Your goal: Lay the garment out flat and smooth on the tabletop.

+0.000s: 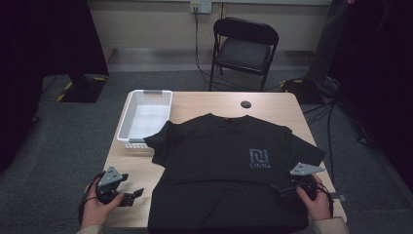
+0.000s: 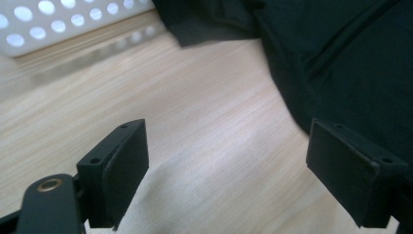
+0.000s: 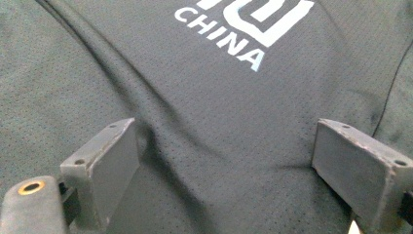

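Both tools stand spread at the tabletop's near edge, the left tool (image 1: 127,194) over bare wood beside the black T-shirt (image 1: 229,161), the right tool (image 1: 287,187) over its fabric, while the white basket (image 1: 127,124) at the far left corner holds nothing.

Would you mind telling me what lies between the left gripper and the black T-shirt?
Only bare wooden table. The left gripper view shows the left gripper open, with nothing between it and the black T-shirt.
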